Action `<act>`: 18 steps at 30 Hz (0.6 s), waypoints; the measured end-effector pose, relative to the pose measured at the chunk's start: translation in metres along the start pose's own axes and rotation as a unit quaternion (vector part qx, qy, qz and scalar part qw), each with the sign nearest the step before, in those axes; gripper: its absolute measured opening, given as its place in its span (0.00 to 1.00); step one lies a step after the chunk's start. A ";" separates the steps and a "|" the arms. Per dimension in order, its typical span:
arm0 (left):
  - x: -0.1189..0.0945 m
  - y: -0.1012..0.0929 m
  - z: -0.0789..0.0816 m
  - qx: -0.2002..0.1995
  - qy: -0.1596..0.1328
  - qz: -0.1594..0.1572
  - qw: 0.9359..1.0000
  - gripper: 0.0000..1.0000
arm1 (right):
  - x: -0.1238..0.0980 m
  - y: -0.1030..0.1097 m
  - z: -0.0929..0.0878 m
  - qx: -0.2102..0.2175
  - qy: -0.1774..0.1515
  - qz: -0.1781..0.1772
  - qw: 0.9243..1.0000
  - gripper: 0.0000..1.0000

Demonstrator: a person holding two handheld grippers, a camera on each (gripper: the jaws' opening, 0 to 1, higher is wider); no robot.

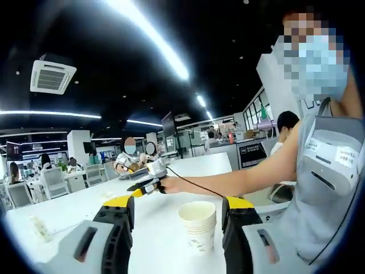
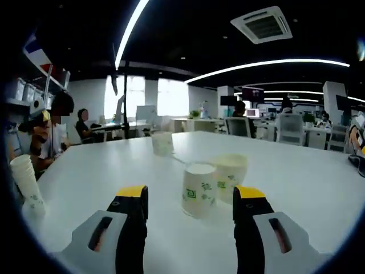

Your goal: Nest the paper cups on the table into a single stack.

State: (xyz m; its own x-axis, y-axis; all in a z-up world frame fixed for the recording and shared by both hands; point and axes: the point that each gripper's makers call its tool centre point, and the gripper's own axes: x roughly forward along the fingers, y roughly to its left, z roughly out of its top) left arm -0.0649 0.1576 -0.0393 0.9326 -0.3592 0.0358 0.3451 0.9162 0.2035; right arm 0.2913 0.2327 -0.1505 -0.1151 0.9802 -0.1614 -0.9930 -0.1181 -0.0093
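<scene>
Right gripper (image 2: 188, 201), jaws spread, faces an upright paper cup (image 2: 199, 190); best squeeze its wall gently. Left gripper (image 1: 177, 212), also spread, flanks the cup stack (image 1: 198, 226).

Open-plan office. Dark exposed ceiling with long linear light strips (image 2: 268, 64) and a cassette air-conditioning unit (image 1: 52, 76). Long white table (image 2: 296, 171) in the foreground; further white desks in rows behind, with mesh office chairs (image 1: 55, 181) and seated people at work (image 2: 83, 123). Wall-mounted screens (image 2: 252, 94) hang far right in the right gripper view. Glass-partitioned rooms (image 1: 259, 111) at the far end in the left gripper view. Bright windows (image 2: 171, 97) along the far wall. Shelving with storage boxes (image 2: 23, 85) at near left.
</scene>
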 end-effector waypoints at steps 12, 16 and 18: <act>0.007 -0.003 -0.008 0.010 0.014 -0.001 1.000 0.65 | 0.050 -0.019 -0.010 0.022 0.020 -0.024 0.999 0.59; 0.004 -0.003 -0.003 0.010 0.004 -0.003 1.000 0.65 | 0.053 -0.015 -0.012 0.021 0.021 -0.042 0.999 0.54; 0.002 -0.004 0.000 0.007 -0.004 -0.008 1.000 0.65 | 0.058 -0.016 -0.013 0.019 0.022 -0.050 0.998 0.51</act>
State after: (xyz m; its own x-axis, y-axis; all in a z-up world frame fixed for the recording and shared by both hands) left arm -0.0644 0.1530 -0.0400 0.9264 -0.3745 0.0403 0.3576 0.9081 0.2177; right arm 0.3014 0.2891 -0.1723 -0.0148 0.9788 -0.2043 -0.9999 -0.0131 0.0098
